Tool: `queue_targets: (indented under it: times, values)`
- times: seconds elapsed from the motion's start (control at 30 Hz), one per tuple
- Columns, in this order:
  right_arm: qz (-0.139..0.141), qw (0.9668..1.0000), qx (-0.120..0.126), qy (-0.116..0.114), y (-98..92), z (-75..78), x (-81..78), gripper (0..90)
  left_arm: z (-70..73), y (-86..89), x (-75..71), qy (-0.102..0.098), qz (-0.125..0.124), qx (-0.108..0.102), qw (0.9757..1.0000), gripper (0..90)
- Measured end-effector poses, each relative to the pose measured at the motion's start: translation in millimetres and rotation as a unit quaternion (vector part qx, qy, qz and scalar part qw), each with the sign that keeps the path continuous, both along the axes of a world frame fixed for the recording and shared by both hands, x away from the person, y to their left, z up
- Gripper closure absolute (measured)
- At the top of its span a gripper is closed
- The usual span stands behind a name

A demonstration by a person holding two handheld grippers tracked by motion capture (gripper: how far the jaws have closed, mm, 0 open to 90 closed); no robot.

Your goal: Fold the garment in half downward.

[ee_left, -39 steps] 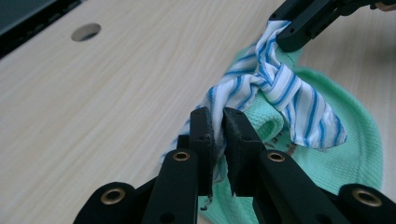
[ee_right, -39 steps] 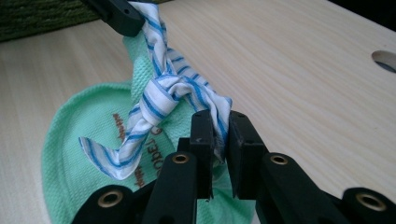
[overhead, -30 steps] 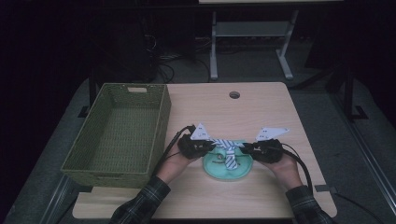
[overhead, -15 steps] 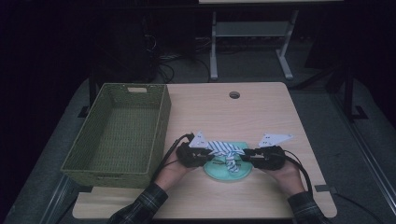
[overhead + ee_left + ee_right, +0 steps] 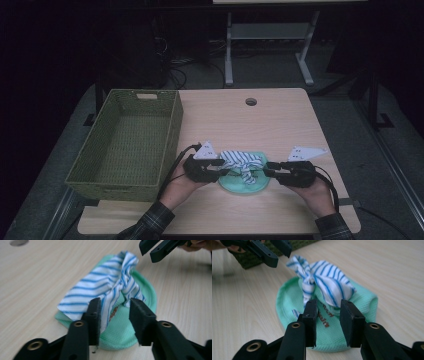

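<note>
We see a green round cloth [image 5: 243, 181] lying flat on the table [image 5: 280, 120] near its front edge, with a crumpled blue-and-white striped cloth [image 5: 241, 161] heaped on top of it. Our left tongs [image 5: 220, 171] sit at the cloths' left side and our right tongs [image 5: 264, 170] at their right, both pointing inward toward the pile. In the left gripper view the left tongs [image 5: 114, 318] stand partly open with a hanging fold of the striped cloth [image 5: 110, 287] in the gap, brushing one jaw but not pinched. In the right gripper view the right tongs [image 5: 328, 321] are likewise partly open, straddling the green cloth [image 5: 329, 322] just below the striped bundle [image 5: 324, 281], gripping nothing. A woven green basket [image 5: 80, 175] stands just left of our left hand [image 5: 177, 187], and bare tabletop stretches beyond the cloths to the far edge
</note>
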State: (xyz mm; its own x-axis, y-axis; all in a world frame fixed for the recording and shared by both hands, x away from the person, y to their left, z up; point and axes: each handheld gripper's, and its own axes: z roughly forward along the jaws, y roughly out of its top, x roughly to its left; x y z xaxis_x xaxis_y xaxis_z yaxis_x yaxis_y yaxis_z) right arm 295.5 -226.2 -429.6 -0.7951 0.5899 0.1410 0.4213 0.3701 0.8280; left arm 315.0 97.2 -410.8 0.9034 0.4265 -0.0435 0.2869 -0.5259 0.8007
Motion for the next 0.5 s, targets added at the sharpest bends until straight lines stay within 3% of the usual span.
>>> queue_targets:
  times: [0.1,0.2,0.27,0.33,0.5]
  values:
    - [-0.007,0.9999,0.006,-0.012,-1.6,7.4,1.7,77.9,6.1,0.1,2.7,0.000,0.011,-0.015,0.9998,75.9]
    - [-0.015,0.9998,0.002,-0.017,-0.7,11.3,6.0,88.1,8.9,-2.3,7.5,0.005,0.026,-0.012,0.9996,84.8]
    - [-0.019,0.9997,-0.002,-0.013,0.5,12.6,10.7,89.9,10.1,-3.1,11.9,0.005,0.036,-0.014,0.9992,89.5]
    - [-0.020,0.9997,0.000,-0.012,3.5,13.7,16.6,90.0,10.7,-3.5,19.2,0.006,0.050,-0.019,0.9986,89.7]
    - [-0.024,0.9996,-0.003,-0.015,13.2,14.8,29.3,90.0,6.9,-8.9,31.9,0.014,0.057,-0.020,0.9981,89.7]
